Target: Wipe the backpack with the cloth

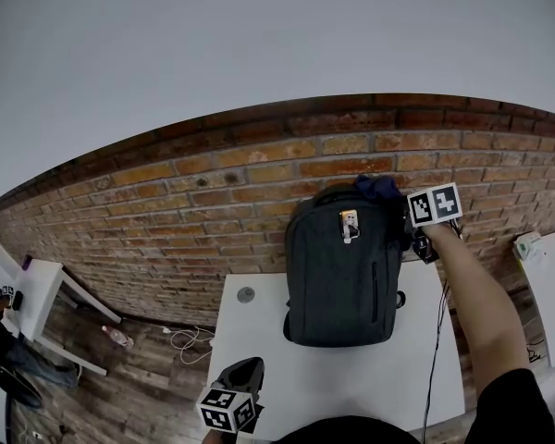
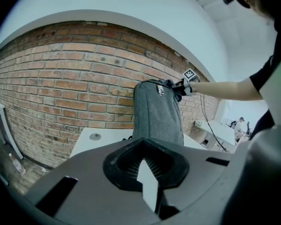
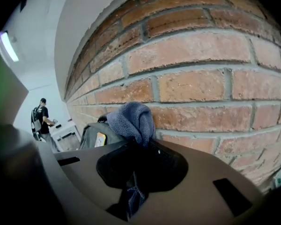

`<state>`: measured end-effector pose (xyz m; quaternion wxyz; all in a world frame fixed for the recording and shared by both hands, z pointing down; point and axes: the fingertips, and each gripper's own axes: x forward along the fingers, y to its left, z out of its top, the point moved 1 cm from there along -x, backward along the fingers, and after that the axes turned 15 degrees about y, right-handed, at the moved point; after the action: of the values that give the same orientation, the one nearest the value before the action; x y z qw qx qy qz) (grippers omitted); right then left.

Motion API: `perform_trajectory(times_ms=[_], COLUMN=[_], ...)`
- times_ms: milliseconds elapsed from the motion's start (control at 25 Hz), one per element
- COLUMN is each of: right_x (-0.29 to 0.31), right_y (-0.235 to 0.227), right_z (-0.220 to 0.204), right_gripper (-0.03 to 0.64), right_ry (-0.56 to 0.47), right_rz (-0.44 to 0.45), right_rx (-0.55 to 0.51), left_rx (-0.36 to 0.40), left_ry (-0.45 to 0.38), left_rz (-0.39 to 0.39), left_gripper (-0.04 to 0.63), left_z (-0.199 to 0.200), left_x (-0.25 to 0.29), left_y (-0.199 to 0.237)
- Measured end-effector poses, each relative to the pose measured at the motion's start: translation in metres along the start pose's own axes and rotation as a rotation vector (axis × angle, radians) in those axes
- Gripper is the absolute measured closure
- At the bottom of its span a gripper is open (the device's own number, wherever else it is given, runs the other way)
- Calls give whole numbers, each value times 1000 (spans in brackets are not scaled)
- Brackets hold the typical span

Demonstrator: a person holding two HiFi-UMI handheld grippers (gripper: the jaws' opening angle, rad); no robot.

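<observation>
The backpack (image 1: 342,266) stands upright on the white desk (image 1: 259,359), its back against the brick wall (image 1: 213,202), so its long axis runs top to bottom. Its broad front panel faces the person. The right hand-held gripper (image 3: 136,149) is up at the bag's top right corner, its jaws clamped on a bunched blue-grey cloth (image 1: 379,189) that sits on or just at the top edge by the wall. From there nearly all of the bag lies below and to the left, so I judge a wipe would run downward along the front. The left hand-held gripper (image 1: 242,370) hangs low at the desk's near edge, well apart from the bag. Its jaws seem drawn together with nothing between them, though the pale sliver at their centre is hard to read. The right one is plainly the nearer. The backpack is dark grey woven fabric, soft-cornered and rectangular, with a vertical zip (image 1: 374,285) on its front and a small yellow tag (image 1: 350,223) near the top. The cloth looks nubbly, like terry or microfibre, and the wall is rough red brick.
</observation>
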<state>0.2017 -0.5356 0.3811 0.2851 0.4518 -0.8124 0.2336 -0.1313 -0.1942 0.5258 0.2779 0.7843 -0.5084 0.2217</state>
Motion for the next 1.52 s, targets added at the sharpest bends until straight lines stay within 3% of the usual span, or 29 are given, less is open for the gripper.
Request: perform_trajectory(times_ms=[320,840,1520], right_x=[-3,1,26], right_y=[-13,-11,3], right_z=[-38,-88,-174], right_gripper=[577,577,577], right_ry=[126,206,271], right_rz=[142,177,241], right_rx=[-7,-113,-66], left_rx=[10,11,28], left_ry=[9,17,22], left_rz=[-5,-5,-31], left_gripper=[598,598,598], left_z=[0,2,4], left_x=[3,8,13], left_y=[-8,-15,-17])
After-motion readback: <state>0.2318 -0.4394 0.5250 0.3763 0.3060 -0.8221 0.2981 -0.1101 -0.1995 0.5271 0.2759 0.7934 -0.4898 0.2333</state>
